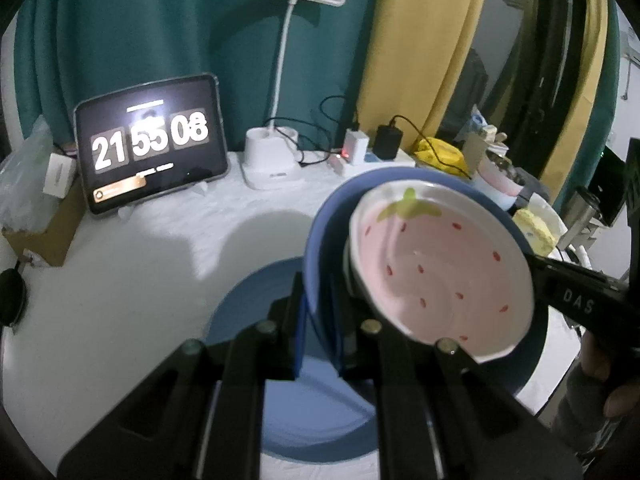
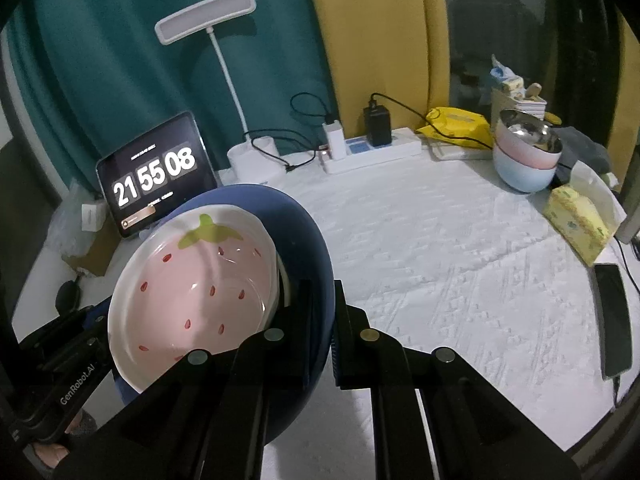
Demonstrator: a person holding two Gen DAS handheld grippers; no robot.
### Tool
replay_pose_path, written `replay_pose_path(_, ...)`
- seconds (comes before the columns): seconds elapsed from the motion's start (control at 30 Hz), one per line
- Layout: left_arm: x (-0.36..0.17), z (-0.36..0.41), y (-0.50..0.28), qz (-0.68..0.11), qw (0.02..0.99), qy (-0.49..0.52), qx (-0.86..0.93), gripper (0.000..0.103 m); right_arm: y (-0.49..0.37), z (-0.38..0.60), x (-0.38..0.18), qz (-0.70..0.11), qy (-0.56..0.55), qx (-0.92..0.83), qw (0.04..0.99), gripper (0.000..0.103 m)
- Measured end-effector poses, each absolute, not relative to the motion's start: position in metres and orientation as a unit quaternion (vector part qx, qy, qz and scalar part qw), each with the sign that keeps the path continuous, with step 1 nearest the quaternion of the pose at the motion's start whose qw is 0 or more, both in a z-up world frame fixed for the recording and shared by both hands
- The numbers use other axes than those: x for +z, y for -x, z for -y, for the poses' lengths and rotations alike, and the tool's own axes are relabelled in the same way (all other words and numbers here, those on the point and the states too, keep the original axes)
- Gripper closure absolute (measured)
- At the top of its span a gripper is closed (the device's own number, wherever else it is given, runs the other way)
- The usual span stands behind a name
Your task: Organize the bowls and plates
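Note:
A blue bowl (image 1: pixel 320 240) holds a pink strawberry dish (image 1: pixel 440 276) and is lifted above the table, tilted. My left gripper (image 1: pixel 320 324) is shut on the blue bowl's left rim. My right gripper (image 2: pixel 322 320) is shut on the bowl's (image 2: pixel 312 240) right rim, with the strawberry dish (image 2: pixel 192 280) just left of it. A blue plate (image 1: pixel 280 400) lies flat on the white table directly under the bowl in the left wrist view. The right gripper's body (image 1: pixel 580 300) shows at the right of that view.
At the back stand a tablet clock (image 2: pixel 154 176), a white desk lamp (image 2: pixel 224 80) and a power strip (image 2: pixel 372 152). Stacked pink and blue bowls (image 2: pixel 524 160), a yellow tissue pack (image 2: pixel 576 224) and a phone (image 2: pixel 614 320) sit at the right.

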State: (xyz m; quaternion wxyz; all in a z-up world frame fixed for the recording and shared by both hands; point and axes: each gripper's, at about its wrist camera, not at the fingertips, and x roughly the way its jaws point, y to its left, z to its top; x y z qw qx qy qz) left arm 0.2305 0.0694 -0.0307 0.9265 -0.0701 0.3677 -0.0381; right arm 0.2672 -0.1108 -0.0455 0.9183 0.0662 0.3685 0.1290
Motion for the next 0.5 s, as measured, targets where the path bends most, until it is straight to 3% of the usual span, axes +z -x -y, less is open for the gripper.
replay_pose_path(0.5, -0.053, -0.101, -0.235, -0.387, 0.918, 0.083, -0.013, 0.094, -0.283, 0.076, -0.062, -0.387, -0.054, 0.150, 0.908, 0.093)
